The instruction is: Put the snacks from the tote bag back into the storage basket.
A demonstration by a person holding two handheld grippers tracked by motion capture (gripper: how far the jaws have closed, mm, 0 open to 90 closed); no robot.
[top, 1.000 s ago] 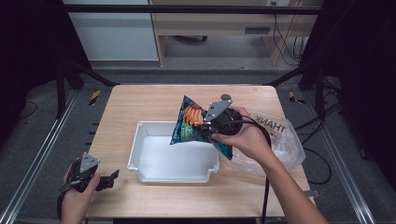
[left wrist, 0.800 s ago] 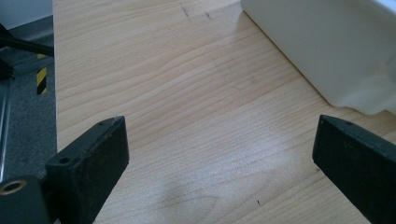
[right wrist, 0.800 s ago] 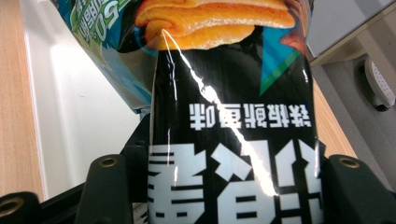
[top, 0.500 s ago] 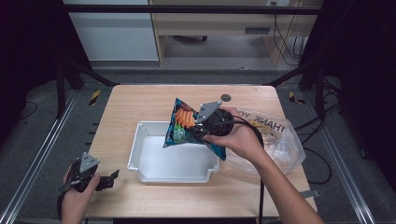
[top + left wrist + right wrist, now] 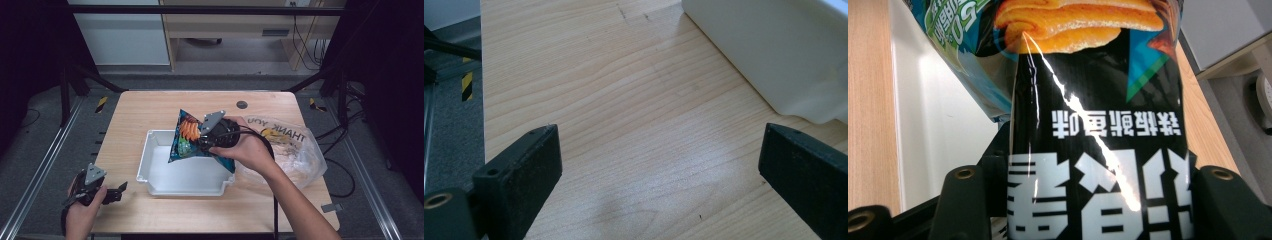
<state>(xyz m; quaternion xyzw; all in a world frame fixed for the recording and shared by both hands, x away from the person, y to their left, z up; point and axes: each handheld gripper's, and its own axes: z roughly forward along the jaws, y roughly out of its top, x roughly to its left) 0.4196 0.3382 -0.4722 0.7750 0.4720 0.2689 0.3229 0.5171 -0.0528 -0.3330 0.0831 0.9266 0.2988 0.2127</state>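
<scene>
A chip bag [image 5: 186,137], black and teal with orange chips printed on it, hangs tilted over the white tray [image 5: 150,150] in the high view. My right gripper [image 5: 206,142] is shut on the bag [image 5: 1098,125], which sits squeezed between both jaws in the right gripper view. My left gripper [image 5: 117,191] rests at the table's near left corner, jaws wide apart with bare wood between them [image 5: 659,160]. The white tray's [image 5: 774,55] outer wall stands just past its right jaw.
A clear plastic shopping bag [image 5: 292,147] with printed lettering lies on the table right of the tray, under my right forearm. A small dark round hole [image 5: 242,104] marks the table's far edge. Black frame posts flank the table.
My right gripper has carried the chip bag leftward and slightly down, further over the tray. The left gripper has stayed where it was.
</scene>
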